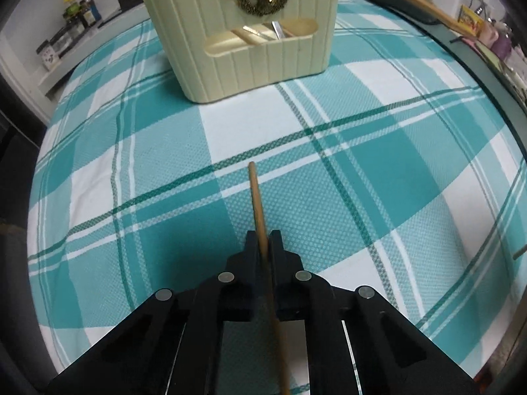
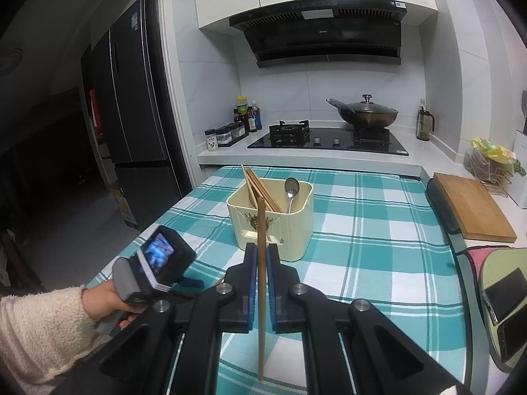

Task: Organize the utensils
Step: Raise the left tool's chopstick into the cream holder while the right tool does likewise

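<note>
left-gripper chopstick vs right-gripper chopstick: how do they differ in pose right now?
The left chopstick points down over the checked tablecloth, short of the cream holder; the right chopstick stands upright, its tip level with the holder's rim in the right wrist view. The left sits skewed in the left gripper; the right runs straight through the right gripper. Both are plain wood, pinched between shut fingers.

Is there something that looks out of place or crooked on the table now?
Nothing stands out. The holder stands upright on the tablecloth, chopsticks and a spoon lean inside. Each gripper holds one chopstick.
</note>
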`<state>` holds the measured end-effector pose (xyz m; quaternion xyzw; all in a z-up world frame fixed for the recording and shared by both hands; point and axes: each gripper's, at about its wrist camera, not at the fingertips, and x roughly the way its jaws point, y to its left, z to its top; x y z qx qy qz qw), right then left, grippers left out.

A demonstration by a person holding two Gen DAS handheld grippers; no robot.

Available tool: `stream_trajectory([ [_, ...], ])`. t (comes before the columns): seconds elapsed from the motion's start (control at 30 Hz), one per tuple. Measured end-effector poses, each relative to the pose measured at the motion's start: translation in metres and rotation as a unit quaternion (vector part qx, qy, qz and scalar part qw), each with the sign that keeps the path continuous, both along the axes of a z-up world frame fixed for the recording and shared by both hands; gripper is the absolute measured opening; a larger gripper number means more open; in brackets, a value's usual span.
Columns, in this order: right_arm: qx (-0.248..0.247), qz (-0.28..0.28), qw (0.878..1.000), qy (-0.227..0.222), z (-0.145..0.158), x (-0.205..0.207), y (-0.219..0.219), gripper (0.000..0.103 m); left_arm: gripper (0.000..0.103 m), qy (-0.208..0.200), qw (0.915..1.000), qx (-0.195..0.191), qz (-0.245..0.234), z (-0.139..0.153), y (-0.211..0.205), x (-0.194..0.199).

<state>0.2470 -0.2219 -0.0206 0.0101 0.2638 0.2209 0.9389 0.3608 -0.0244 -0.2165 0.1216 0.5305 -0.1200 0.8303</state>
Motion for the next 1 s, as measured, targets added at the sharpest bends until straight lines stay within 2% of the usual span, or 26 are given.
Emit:
stream_trajectory([
  [0.07, 0.000, -0.001, 1.000, 0.000, -0.001, -0.002, -0.001, 0.006, 0.004, -0.008, 0.9998, -0.016, -0.003, 0.004, 0.000, -0.005],
  [0.17, 0.005, -0.002, 1.000, 0.001, -0.002, -0.002, -0.004, 0.006, 0.004, -0.050, 0.9961, -0.072, 0.004, 0.030, 0.009, -0.020],
  [0.23, 0.010, -0.004, 1.000, -0.003, 0.001, -0.002, -0.007, 0.006, 0.004, -0.091, 0.9881, -0.123, 0.005, 0.060, 0.021, -0.038],
  [0.33, 0.017, -0.005, 1.000, -0.008, 0.005, -0.002, -0.009, 0.006, 0.004, -0.150, 0.9727, -0.177, 0.002, 0.104, 0.039, -0.066],
  [0.47, 0.021, -0.004, 1.000, -0.015, 0.007, 0.000, -0.008, 0.006, 0.004, -0.204, 0.9558, -0.212, 0.007, 0.140, 0.056, -0.085],
  [0.73, 0.016, -0.008, 1.000, -0.025, 0.016, 0.030, 0.000, 0.006, 0.004, -0.245, 0.9319, -0.265, 0.036, 0.181, 0.083, -0.076],
  [0.83, -0.003, -0.009, 0.999, -0.046, 0.034, 0.051, 0.007, 0.006, 0.004, -0.265, 0.9214, -0.282, 0.039, 0.211, 0.090, -0.063],
  [1.0, -0.027, -0.013, 0.993, -0.115, 0.084, 0.097, 0.025, 0.006, 0.004, -0.332, 0.8956, -0.291, 0.052, 0.276, 0.093, -0.022],
])
